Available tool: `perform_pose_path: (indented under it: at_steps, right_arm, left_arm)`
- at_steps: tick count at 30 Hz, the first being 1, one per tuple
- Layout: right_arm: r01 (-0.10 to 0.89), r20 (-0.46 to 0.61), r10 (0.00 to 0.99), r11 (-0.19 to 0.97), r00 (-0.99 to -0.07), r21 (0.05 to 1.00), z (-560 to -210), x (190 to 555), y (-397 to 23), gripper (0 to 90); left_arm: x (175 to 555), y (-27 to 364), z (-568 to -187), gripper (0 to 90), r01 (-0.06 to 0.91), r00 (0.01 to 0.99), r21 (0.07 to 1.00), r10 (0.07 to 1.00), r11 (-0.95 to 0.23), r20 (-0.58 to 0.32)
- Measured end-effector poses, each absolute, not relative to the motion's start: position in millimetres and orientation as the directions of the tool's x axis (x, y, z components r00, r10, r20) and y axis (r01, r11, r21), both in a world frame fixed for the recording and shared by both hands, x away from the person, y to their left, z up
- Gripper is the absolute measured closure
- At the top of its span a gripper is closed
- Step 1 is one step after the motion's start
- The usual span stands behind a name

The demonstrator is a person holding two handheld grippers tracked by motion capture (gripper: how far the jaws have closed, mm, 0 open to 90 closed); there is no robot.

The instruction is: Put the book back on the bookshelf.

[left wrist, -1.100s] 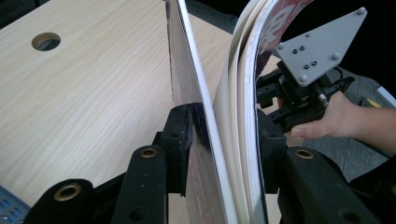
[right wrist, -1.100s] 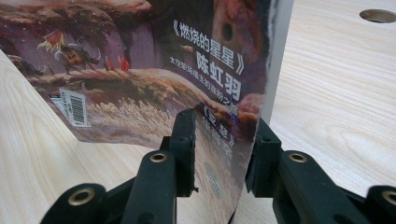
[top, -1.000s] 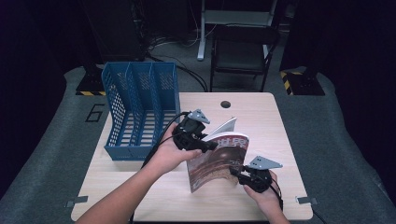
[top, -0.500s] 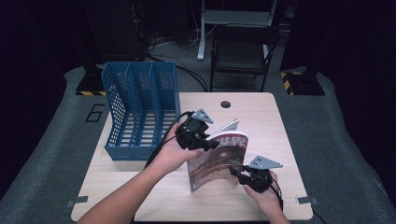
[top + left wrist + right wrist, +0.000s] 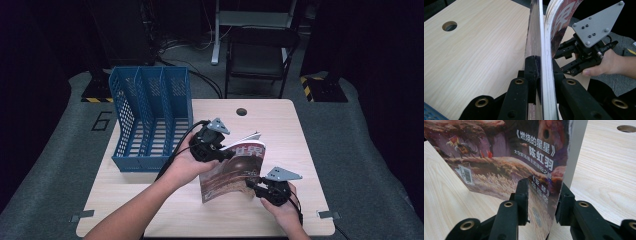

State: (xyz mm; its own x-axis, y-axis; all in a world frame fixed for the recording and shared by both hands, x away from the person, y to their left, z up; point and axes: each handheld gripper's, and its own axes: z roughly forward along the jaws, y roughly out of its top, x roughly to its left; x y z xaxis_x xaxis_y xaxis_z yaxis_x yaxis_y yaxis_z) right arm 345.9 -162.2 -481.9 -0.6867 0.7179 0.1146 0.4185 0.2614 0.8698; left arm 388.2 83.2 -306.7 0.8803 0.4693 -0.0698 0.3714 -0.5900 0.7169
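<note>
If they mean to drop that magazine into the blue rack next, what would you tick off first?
1. Left gripper has the magazine pinched: ok, jaws closed on its edge.
2. Right gripper has it too: ok, jaws straddle the spine end, though firm contact is hard to confirm.
3. Magazine off the table: cannot tell; its lower corner looks near the wood.
4. Blue file rack upright, slots free: ok.
5. Path toward the rack: ok, bare wood between.
</note>
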Motion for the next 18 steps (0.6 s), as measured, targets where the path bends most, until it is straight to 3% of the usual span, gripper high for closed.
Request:
perform_pose_path:
  at_steps: [18]
  right_arm:
    - [0.426,0.111,0.74,0.252,-0.664,0.869,-483.3,347.8,-167.0,65.7]
  left_arm:
    - [385.6,82.2,-307.4,84.0,0.357,0.879,0.723,0.474,-0.591,-0.048]
